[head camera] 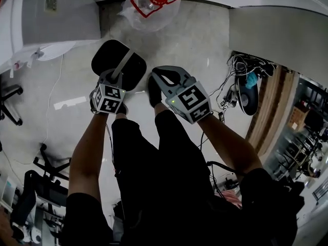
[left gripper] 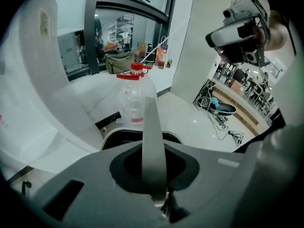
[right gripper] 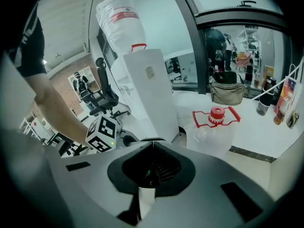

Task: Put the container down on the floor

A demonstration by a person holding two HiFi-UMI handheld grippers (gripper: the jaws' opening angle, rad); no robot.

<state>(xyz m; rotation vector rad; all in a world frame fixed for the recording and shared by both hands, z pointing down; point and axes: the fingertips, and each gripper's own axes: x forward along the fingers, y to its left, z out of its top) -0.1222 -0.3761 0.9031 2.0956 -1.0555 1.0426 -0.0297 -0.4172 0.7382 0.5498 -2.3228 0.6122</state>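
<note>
The container [head camera: 110, 53] is a black tub with a grey strap handle [head camera: 126, 60]. It hangs by that handle under the left gripper [head camera: 116, 77], low over the pale floor [head camera: 195, 40], just in front of the person's shoes [head camera: 154, 92]. I cannot tell if its bottom touches the floor yet.

The left gripper is nearly closed, and its jaws pinch the grey handle tight. The right gripper [head camera: 163, 76] is just beside it. Its jaws are pressed together with nothing in them, and it does not touch the tub.

To do this step well, I think the tub should go down slowly and stay flat, so it does not tip or bump. The left gripper should keep its pinch until the whole bottom sits on the floor. Only then should the jaws open and let the handle drop. The spot should be bare floor, away from the shoes and well apart from the jug. The right gripper should keep out of the way.

Now the count. There is one black container with one handle. There are two grippers, one in each hand. One clear water jug [head camera: 152, 6] with a red cap and red handle stands on the floor farther off. There is one white water cooler [right gripper: 148, 91] with one big bottle [right gripper: 121, 20] upside down on top. One tangle of cables [head camera: 245, 68] lies by the wall on the right
</note>
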